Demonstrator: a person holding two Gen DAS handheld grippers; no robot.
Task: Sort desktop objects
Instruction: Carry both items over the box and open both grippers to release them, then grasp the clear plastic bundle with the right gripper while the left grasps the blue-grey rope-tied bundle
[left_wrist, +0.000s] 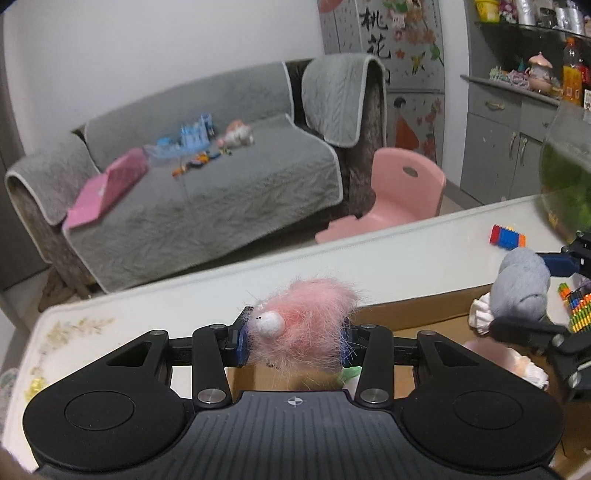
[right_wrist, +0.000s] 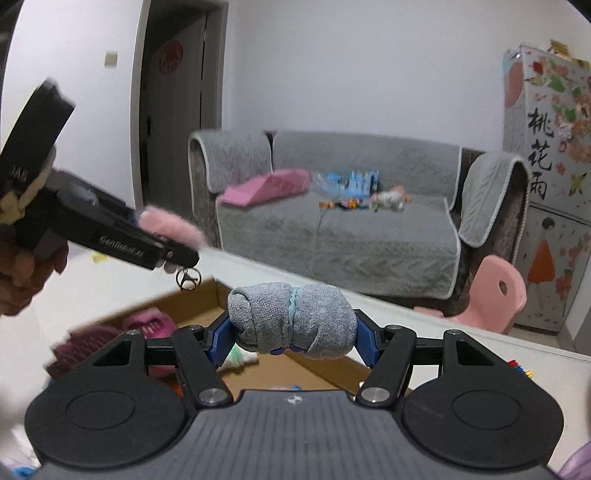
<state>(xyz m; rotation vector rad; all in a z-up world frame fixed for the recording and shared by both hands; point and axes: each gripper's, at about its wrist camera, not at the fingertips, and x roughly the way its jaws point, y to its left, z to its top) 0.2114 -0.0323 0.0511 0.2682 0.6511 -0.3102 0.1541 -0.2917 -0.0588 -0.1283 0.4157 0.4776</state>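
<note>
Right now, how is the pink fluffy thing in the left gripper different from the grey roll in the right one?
The pink fluffy toy is long-haired, with a white bead and a metal clasp; the grey rolled sock is smooth knit, bound by a light blue band. Both are soft, clamped sideways between blue pads over the cardboard box.

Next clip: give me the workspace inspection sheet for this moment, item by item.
Surface: white table with faded floral print at its left end.
Job's things: pink fluffy keychain toy in the left tongs; rolled grey sock in the right tongs; open cardboard box below both, already holding soft items.
Clutter: colourful block strips; glass fishbowl.
Grippers: both tongs closed on their items above the box.
Cables: nothing seen.
Surroundings: grey sofa strewn with toys, pink chair, decorated fridge.
</note>
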